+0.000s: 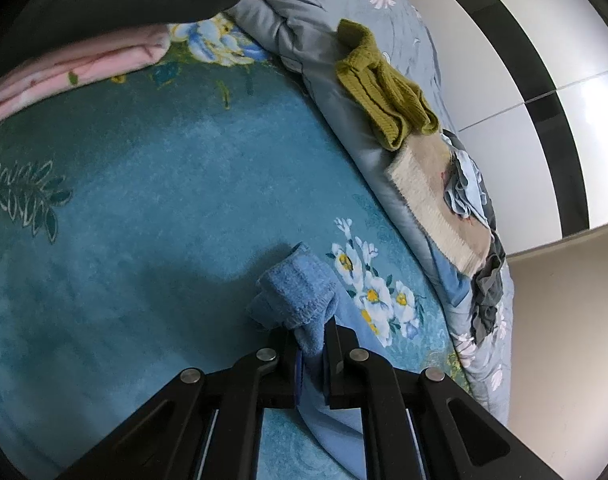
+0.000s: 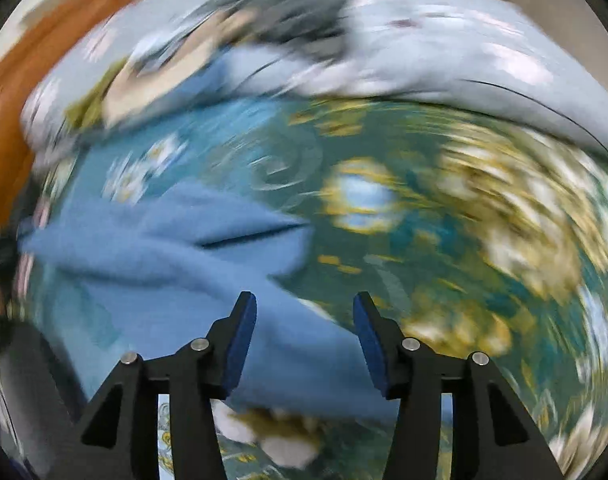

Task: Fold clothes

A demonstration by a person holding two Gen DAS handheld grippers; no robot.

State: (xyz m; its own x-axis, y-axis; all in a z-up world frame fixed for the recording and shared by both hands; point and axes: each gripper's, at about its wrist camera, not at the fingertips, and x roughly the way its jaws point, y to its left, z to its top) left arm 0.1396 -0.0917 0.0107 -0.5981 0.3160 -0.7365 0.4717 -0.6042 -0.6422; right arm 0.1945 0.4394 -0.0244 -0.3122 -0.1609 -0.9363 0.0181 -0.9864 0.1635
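Left gripper (image 1: 309, 344) is pinched tight on a fold of the blue fleece garment (image 1: 294, 296): in the left wrist view the cloth bunches up just ahead of the fingertips and trails back between the pads and beneath them. It lies on a teal flowered blanket (image 1: 152, 184) that covers the bed. At the upper left rests a folded pink garment (image 1: 76, 64), partly under a dark shape I cannot identify. Along the far edge, on a grey flowered quilt (image 1: 304, 8), sit an olive knitted piece (image 1: 383, 88), a cream ribbed one (image 1: 435, 200) and a crumpled heap of pale blue and grey cloth (image 1: 475, 216), none of them neatly folded as far as I can see.

Right gripper (image 2: 304, 340), in the right wrist view, stands with its fingers spread apart; the blue garment (image 2: 164, 240) lies under and between them, yet the pads do not press on it. This picture is badly smeared, so little else can be made out beyond the flowered blanket (image 2: 483, 220) and the blurred pile at the top.

My judgement: the pink piece looks finished, the blue one is mid-fold, and several pieces at the bed's edge are left to do. No brand, label or writing is legible in either view.
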